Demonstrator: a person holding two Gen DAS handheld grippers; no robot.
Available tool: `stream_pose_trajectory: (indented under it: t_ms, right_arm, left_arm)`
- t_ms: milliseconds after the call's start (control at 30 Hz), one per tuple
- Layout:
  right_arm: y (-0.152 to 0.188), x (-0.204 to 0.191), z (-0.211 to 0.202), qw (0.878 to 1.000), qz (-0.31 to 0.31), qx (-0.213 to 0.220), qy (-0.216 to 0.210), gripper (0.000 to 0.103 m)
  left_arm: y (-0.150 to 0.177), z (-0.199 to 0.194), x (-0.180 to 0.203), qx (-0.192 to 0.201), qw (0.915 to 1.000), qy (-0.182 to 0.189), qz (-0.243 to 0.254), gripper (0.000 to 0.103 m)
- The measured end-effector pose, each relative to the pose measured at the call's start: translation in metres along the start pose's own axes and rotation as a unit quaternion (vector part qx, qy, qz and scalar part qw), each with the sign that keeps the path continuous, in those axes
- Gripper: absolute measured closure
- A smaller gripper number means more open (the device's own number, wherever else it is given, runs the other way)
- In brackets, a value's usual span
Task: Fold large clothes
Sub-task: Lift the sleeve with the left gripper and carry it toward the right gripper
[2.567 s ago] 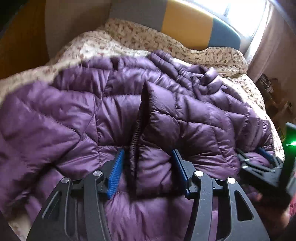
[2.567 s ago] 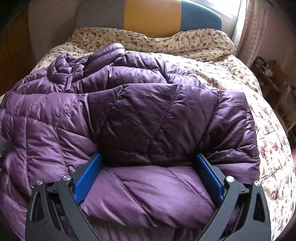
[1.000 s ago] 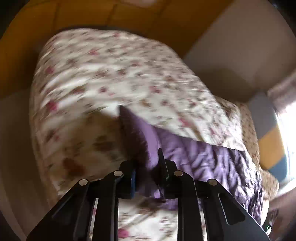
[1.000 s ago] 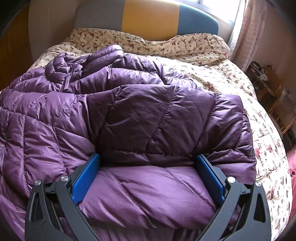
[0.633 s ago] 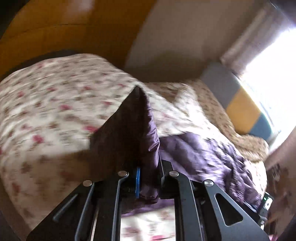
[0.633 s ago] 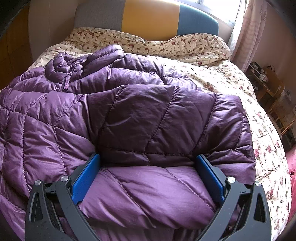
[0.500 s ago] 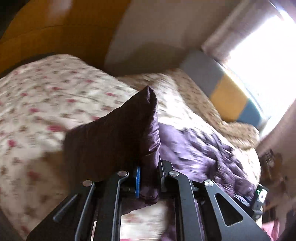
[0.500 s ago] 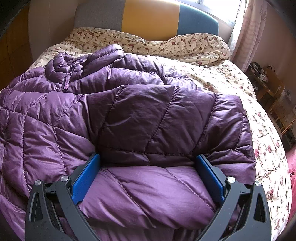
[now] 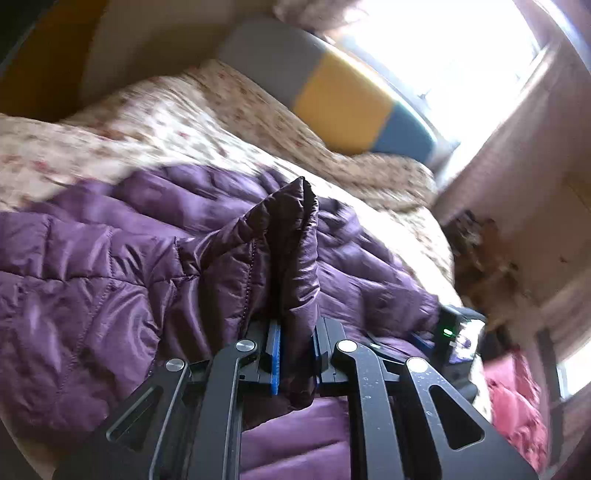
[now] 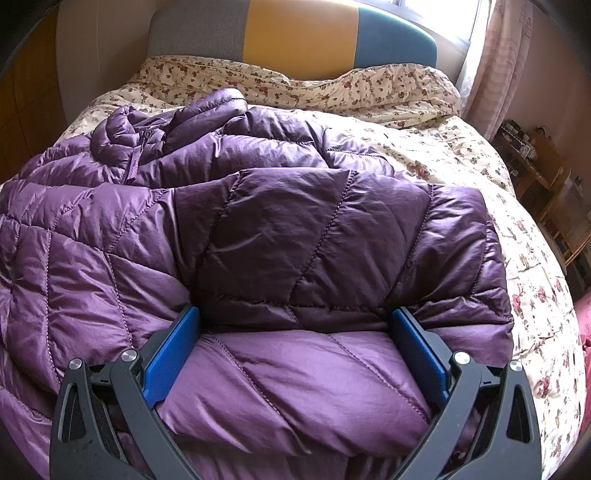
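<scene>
A purple quilted puffer jacket [image 10: 295, 229] lies spread across the floral bed cover [image 10: 461, 155]. My left gripper [image 9: 295, 332] is shut on a raised edge of the jacket [image 9: 291, 240], which stands up between the blue pads above the rest of the jacket [image 9: 110, 277]. My right gripper [image 10: 293, 328] stays wide open, resting low on the jacket's near part with a puffy fold bulging between its fingers. In the left wrist view the right gripper's body [image 9: 448, 332], with a green light, shows at the jacket's right edge.
A grey, yellow and blue headboard [image 10: 295, 33] stands at the bed's far end under a bright window. Pink curtains [image 10: 495, 55] and wooden furniture [image 10: 535, 158] are on the right. A pink cloth [image 9: 517, 398] lies beside the bed.
The left gripper has swung with the jacket edge from over the bare floral cover to above the jacket, its view rolling toward the headboard. The right gripper has kept still.
</scene>
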State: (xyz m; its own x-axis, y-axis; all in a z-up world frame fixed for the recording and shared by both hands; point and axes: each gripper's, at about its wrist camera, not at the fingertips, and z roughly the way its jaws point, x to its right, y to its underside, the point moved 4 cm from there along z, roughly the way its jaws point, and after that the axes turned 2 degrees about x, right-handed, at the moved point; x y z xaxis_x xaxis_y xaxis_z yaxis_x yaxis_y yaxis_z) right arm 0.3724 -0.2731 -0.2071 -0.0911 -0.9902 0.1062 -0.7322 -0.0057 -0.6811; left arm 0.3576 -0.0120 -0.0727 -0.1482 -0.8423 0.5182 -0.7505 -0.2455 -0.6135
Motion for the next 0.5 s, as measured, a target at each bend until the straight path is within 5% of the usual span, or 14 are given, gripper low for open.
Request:
stream_pose_trajectory:
  t_ms: [200, 400, 500]
  right_arm:
    - [-0.001, -0.001, 0.0, 1.0, 0.001, -0.002, 0.0, 0.002]
    - [-0.006, -0.006, -0.003, 1.0, -0.001, -0.01, -0.012, 0.009]
    - [-0.011, -0.008, -0.012, 1.0, -0.003, -0.009, -0.026, 0.017]
  left_arm:
    - [0.018, 0.036, 0.035, -0.045, 0.9967, 0.056, 0.038, 0.091]
    - [0.033, 0.054, 0.036, -0.07, 0.9946, 0.042, 0.064, 0.089]
    - [0.036, 0.051, 0.031, -0.07, 0.9947, 0.04, 0.064, 0.059]
